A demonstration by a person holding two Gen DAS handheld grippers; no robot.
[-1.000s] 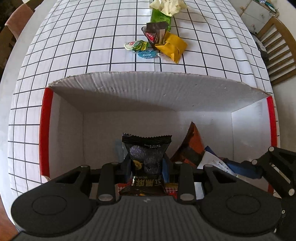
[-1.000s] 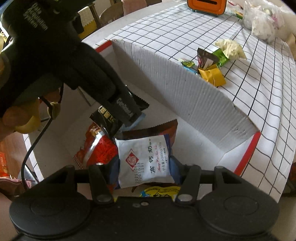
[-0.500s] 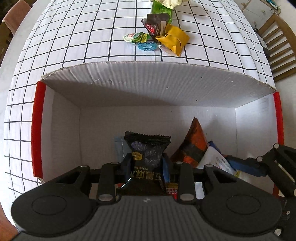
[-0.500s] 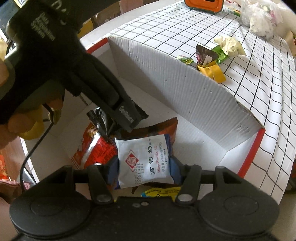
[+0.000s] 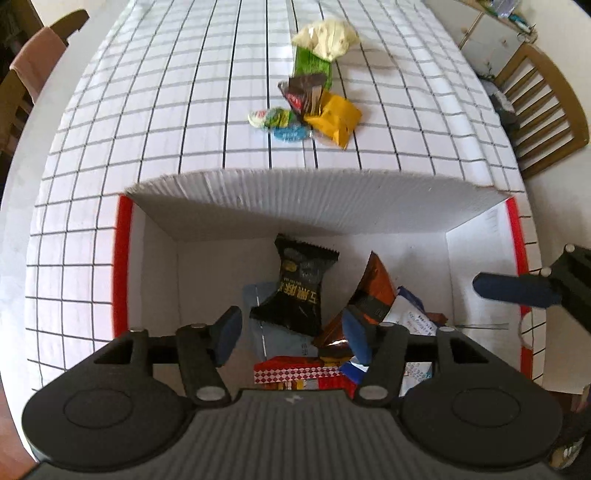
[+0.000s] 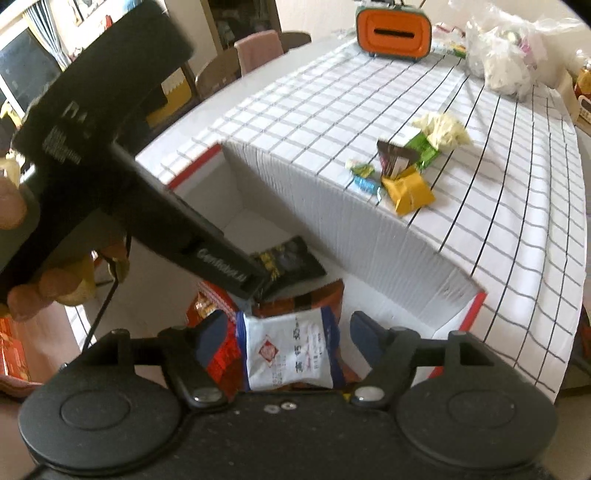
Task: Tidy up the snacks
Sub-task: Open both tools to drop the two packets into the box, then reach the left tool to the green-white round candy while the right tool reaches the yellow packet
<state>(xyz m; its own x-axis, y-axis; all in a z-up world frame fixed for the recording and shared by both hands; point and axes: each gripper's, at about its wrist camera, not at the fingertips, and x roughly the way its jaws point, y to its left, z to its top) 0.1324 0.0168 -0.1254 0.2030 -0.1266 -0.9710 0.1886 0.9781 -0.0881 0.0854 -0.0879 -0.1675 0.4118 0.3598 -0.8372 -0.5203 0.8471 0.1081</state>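
**Left wrist cam: both grippers spread over the box**

Left gripper [image 5: 291,334] w/ fingers wide apart, holding nothing. Black snack packet [image 5: 297,286] lying loose in white box [image 5: 155,266], leaning on other packs.

Right wrist cam: right gripper [image 6: 288,338] also spread, white packet [image 6: 291,354] between fingers but not pinched. More snacks [image 5: 317,110] piled on checked tablecloth [image 5: 147,129] beyond box.

orange radio [image 6: 393,34]; wooden chair [image 5: 546,107]
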